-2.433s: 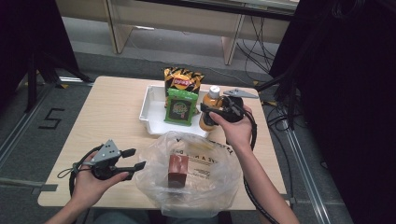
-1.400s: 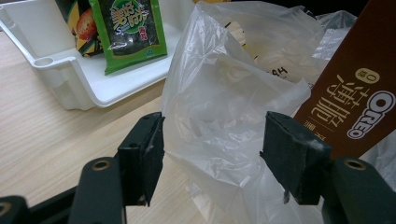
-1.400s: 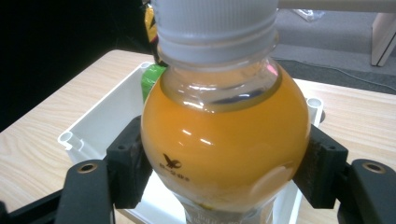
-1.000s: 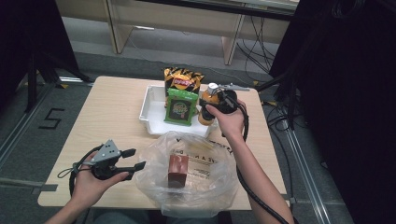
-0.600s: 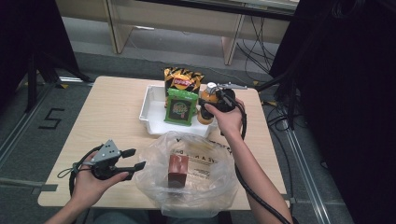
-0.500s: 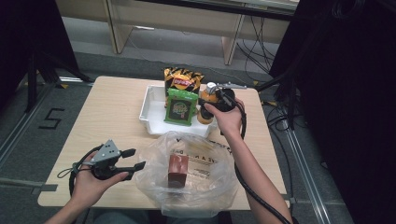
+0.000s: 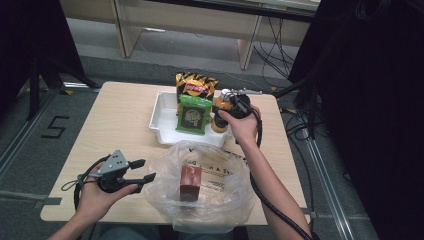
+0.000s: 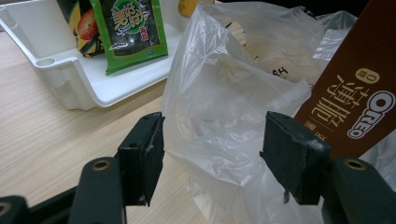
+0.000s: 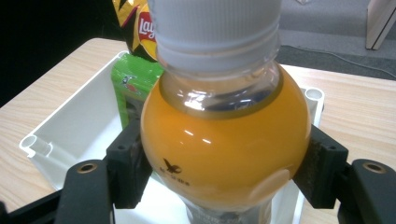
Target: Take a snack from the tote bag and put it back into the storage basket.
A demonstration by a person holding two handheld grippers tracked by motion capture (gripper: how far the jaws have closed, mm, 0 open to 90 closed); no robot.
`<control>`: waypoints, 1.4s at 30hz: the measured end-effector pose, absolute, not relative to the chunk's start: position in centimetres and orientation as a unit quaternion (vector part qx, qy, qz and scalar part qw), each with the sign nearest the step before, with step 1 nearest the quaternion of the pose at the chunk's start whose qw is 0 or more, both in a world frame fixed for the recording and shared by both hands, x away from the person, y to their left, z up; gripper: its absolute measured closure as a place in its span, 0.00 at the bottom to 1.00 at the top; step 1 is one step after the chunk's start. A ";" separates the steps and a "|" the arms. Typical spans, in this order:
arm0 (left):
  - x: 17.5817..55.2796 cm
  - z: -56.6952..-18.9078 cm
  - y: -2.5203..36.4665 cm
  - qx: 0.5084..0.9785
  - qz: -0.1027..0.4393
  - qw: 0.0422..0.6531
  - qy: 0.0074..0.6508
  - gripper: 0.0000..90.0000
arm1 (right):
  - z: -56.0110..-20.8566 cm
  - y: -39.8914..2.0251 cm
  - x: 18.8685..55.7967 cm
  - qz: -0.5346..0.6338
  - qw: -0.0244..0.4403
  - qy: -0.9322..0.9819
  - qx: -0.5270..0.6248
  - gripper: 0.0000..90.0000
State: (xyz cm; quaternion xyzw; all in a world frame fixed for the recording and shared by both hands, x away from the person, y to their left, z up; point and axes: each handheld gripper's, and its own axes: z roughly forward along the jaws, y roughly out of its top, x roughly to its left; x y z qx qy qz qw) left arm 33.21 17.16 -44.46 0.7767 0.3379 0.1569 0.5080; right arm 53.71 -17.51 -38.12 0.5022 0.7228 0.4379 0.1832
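Note:
An orange juice bottle (image 7: 218, 114) with a white cap stands in the right end of the white tray (image 7: 161, 114). My right gripper (image 7: 225, 106) reaches it from the right. In the right gripper view the bottle (image 9: 224, 144) sits between the two jaws, which press on both its sides, so my right gripper (image 9: 224, 168) is shut on it. Near the table's front left my left gripper (image 7: 144, 170) stands open beside the clear plastic bag (image 7: 222, 197). In the left gripper view a fold of the bag (image 8: 219, 116) lies between the spread jaws of my left gripper (image 8: 212, 161).
A brown Oreo box (image 7: 190, 182) stands upright inside the bag. A green seaweed packet (image 7: 192, 114) and a yellow chips bag (image 7: 195, 87) lean in the tray left of the bottle. The wooden table (image 7: 115, 120) has bare room at its left.
My right hand has moved a little farther and left onto the bottle, and the jaws now grip it. The left gripper, bag and box have not moved.

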 end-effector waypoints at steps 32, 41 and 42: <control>33.2 -44.5 17.2 0.772 0.153 0.511 0.345 0.42 | -40.5 -17.4 55.0 0.403 0.186 0.738 0.509 0.35; 33.2 -44.5 17.2 0.774 0.156 0.511 0.339 0.42 | -41.1 -17.4 55.0 0.386 0.174 0.739 0.524 0.35; 33.2 -44.5 17.2 0.774 0.155 0.511 0.339 0.42 | -41.3 -17.5 55.2 0.391 0.190 0.742 0.510 0.35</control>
